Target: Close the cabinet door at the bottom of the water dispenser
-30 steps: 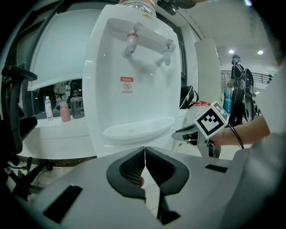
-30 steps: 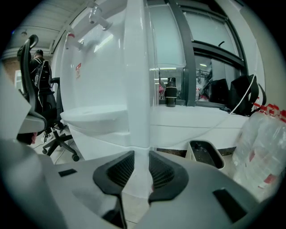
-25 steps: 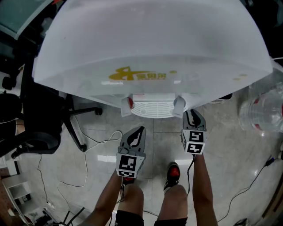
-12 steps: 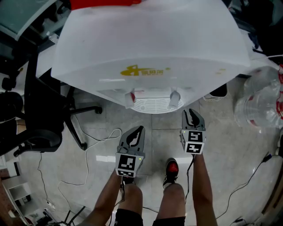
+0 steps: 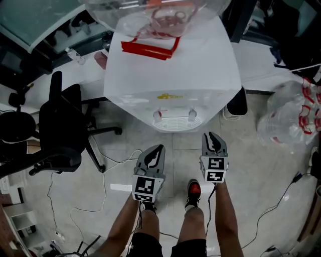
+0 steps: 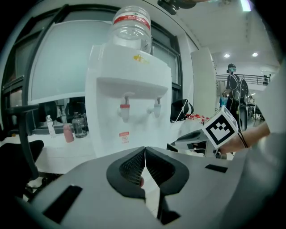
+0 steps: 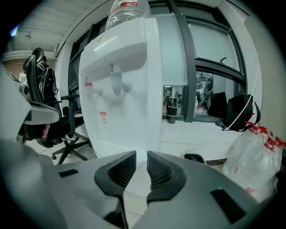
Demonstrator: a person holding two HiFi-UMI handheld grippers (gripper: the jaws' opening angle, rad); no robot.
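The white water dispenser (image 5: 170, 70) stands in front of me, a clear bottle (image 5: 160, 15) on top and two taps over its drip grille (image 5: 175, 122). Its bottom cabinet door is hidden under its top in the head view and behind the gripper bodies in both gripper views. My left gripper (image 5: 159, 148) hovers short of the front, shut and empty, its tips (image 6: 145, 150) touching. My right gripper (image 5: 213, 135) is level with it on the right. Its jaws (image 7: 141, 154) have just been closing and stand a narrow gap apart with nothing between them. Neither gripper touches the dispenser (image 6: 129, 116).
A black office chair (image 5: 60, 135) stands left of the dispenser. A clear bag of bottles (image 5: 288, 118) lies on the floor at the right, and a small black bin (image 5: 234, 105) sits beside the dispenser. Cables (image 5: 105, 175) trail across the tiles near my feet (image 5: 193, 190).
The view has risen and pulled back, so the dispenser looks smaller and its bottle now shows. Both grippers came up with it and stay in front of the dispenser.
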